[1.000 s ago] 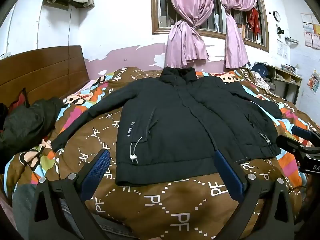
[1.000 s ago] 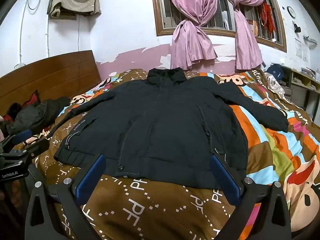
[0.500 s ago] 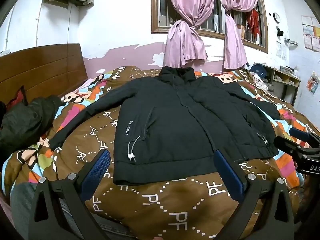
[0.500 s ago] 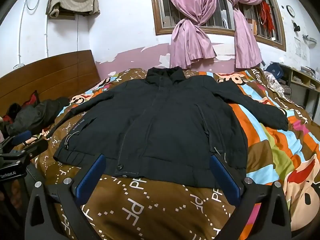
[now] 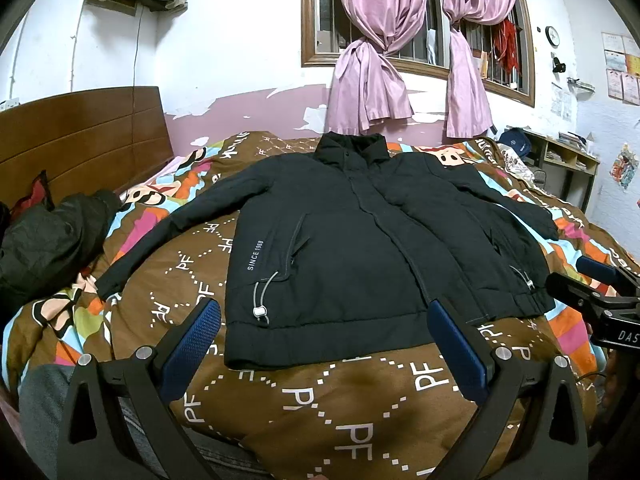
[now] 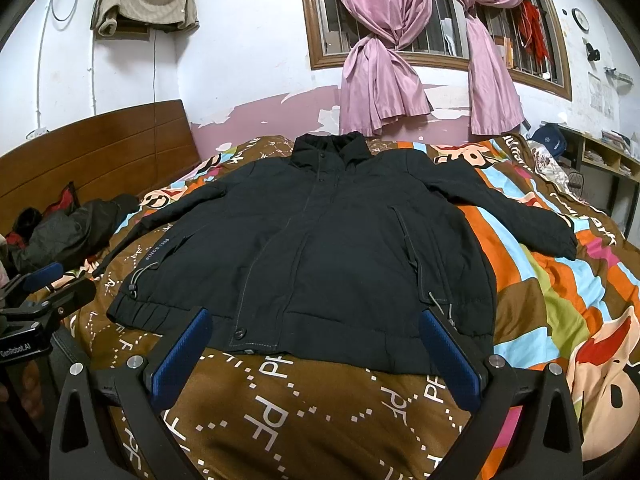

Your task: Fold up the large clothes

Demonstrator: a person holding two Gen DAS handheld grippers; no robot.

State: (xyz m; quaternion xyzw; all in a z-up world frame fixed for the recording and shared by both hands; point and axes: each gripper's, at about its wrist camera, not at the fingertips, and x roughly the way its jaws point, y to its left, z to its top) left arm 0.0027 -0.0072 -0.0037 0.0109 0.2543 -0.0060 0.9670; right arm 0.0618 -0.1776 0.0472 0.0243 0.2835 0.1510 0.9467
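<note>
Black jacket [image 5: 360, 248] flat on bedspread [image 5: 320, 408] as before, left gripper [image 5: 320, 344] and right gripper [image 6: 316, 344] jaws still wide, empty

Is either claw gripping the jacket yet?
No, both the left claw and right claw hang open, short of the black jacket.

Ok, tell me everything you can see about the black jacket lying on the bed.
The black jacket lies face up and spread flat on the patterned quilt, stand-up collar toward the window, hem toward the cameras. It looks lightly padded, with a matte woven shell. The front is closed along a central placket; slanted pockets sit on both sides, and grey drawcords with toggles hang near the elastic hem. "SINCE 1988" is printed in white by one pocket. Both sleeves stretch outward across the quilt. Nothing but the quilt touches it; both open tongs are short of the hem.
</note>
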